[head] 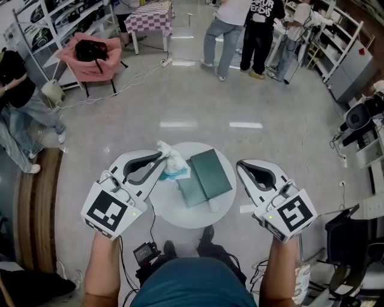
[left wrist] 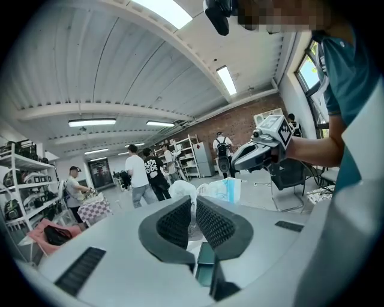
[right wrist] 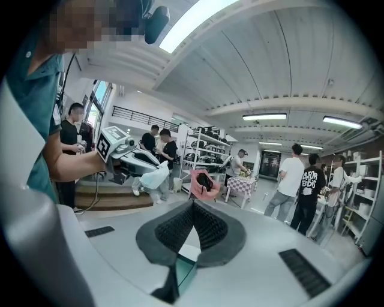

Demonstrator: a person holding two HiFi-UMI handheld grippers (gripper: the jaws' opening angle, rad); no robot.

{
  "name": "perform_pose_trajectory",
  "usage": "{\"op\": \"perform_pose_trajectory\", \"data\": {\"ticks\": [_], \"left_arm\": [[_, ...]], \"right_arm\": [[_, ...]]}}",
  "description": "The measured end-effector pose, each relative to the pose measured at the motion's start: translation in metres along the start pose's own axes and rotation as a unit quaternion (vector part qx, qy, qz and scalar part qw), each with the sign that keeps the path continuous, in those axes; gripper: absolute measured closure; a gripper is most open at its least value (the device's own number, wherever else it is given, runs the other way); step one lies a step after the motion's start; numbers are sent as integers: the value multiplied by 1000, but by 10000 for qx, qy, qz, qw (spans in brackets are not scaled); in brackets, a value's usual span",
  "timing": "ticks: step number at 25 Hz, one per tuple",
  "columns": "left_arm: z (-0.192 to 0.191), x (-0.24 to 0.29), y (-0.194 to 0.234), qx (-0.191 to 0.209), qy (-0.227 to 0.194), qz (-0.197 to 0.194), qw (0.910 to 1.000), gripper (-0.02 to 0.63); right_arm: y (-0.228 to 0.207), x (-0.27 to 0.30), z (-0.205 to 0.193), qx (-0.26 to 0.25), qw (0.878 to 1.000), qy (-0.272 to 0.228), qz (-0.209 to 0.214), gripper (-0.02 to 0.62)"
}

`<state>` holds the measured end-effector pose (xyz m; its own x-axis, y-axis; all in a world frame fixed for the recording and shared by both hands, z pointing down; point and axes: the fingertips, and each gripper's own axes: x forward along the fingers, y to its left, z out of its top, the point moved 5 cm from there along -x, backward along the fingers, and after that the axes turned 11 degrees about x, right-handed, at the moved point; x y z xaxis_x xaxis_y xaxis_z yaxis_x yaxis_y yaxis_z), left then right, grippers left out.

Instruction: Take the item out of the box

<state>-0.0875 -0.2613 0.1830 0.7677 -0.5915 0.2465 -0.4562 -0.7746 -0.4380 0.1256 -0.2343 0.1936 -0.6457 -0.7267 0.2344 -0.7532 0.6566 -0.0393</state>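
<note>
An open dark green box (head: 207, 177) lies on the small round white table (head: 180, 216). My left gripper (head: 163, 157) is shut on a crumpled white and blue plastic-wrapped item (head: 173, 163), holding it just above the box's left edge. In the left gripper view the wrap (left wrist: 211, 189) sticks out past the nearly closed pads (left wrist: 177, 223), and the green box (left wrist: 204, 264) shows below them. My right gripper (head: 240, 163) hangs to the right of the box, shut with nothing in it; its pads (right wrist: 210, 226) meet at the tip.
Several people stand at the far side of the room by white shelving (head: 336, 36). A pink chair with a black bag (head: 90, 55) and a checkered table (head: 149, 17) are at the back left. A black office chair (head: 351, 240) stands at the right.
</note>
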Motion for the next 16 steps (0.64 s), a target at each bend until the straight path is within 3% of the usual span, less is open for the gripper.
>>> {"op": "perform_pose_trajectory", "data": {"ticks": [16], "left_arm": [[1, -1, -2, -14, 25, -83, 10000, 561]], "right_arm": [[5, -4, 4, -10, 9999, 162, -56, 557]]}}
